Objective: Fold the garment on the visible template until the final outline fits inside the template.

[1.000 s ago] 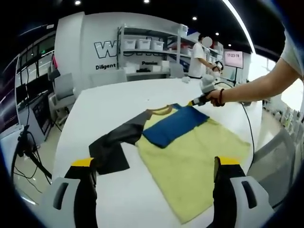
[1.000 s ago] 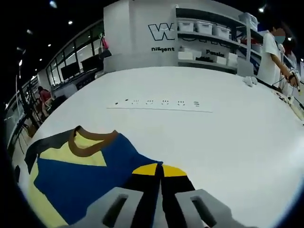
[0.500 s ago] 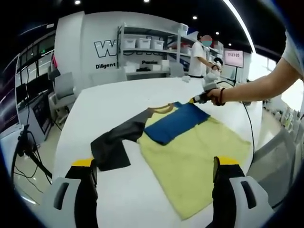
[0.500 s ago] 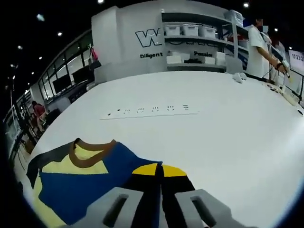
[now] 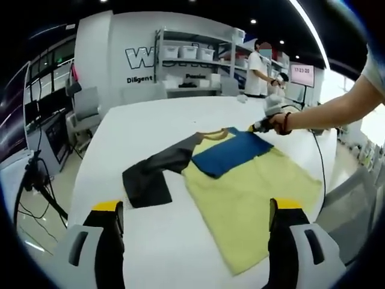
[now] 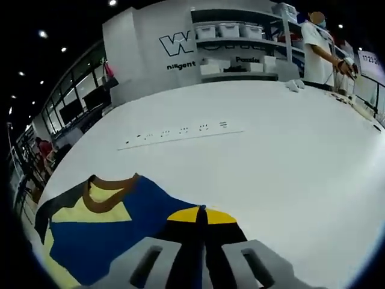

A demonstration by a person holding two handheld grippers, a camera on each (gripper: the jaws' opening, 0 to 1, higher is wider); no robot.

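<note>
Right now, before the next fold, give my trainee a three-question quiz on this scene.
1. True or false: the blue sleeve is folded over the yellow body of the shirt.
2. Which hand-held gripper has its jaws wide apart? A) left hand-held gripper B) right hand-held gripper
3. Fill in: the dark sleeve lies spread out flat on the white ____.

Key: 1 true; 2 A; 3 table.
</note>
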